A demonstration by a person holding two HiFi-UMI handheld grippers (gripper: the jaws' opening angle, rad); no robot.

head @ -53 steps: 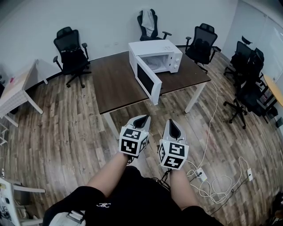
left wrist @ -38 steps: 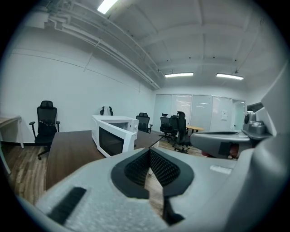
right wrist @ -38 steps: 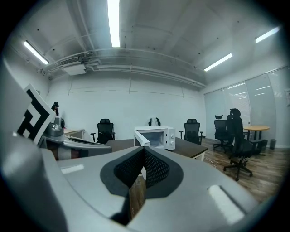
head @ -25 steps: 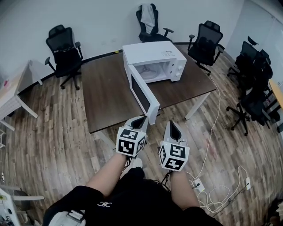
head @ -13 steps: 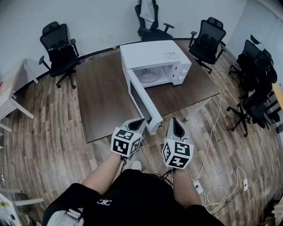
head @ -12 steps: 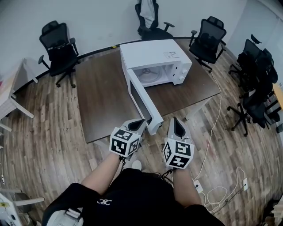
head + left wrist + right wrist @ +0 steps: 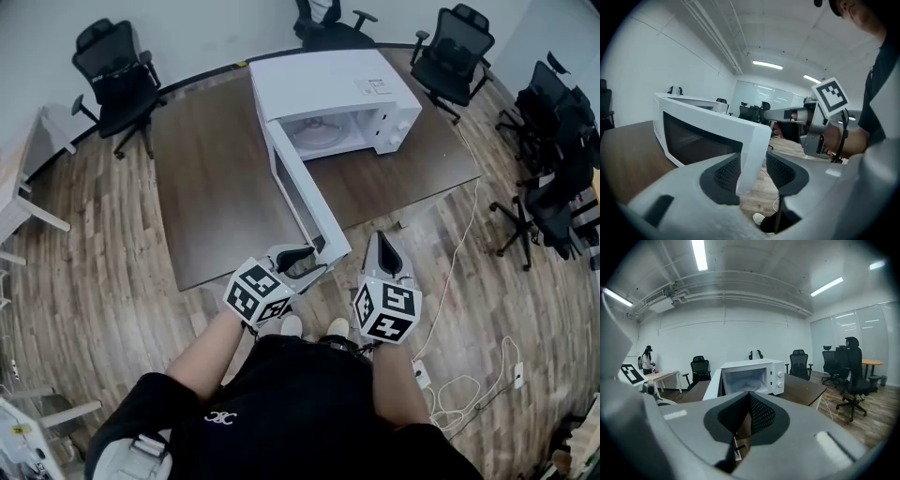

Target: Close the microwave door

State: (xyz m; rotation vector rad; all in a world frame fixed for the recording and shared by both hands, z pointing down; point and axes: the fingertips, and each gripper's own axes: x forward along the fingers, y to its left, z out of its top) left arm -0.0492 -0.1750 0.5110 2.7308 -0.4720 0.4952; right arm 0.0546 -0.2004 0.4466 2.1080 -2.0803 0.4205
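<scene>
A white microwave (image 7: 328, 84) stands on the brown table (image 7: 211, 187). Its door (image 7: 302, 202) is swung wide open toward me, and the cavity with its glass plate shows. My left gripper (image 7: 302, 259) is at the door's free end, its jaws opening with the door's edge (image 7: 752, 154) between the pads (image 7: 727, 172). A gap shows on the right side of that edge. My right gripper (image 7: 384, 246) hovers just right of the door's end, shut and empty. In the right gripper view the microwave (image 7: 754, 373) faces me beyond the shut right gripper (image 7: 749, 413).
Black office chairs (image 7: 112, 70) ring the table, with more at the right (image 7: 553, 141). A white cable and power strip (image 7: 441, 375) lie on the wood floor at my right. A white desk (image 7: 14, 187) stands at the left, and a person (image 7: 647, 359) stands by it.
I have come closer to the table and both grippers have moved forward and down to the door's end. The left jaws went from shut to open around the door's edge.
</scene>
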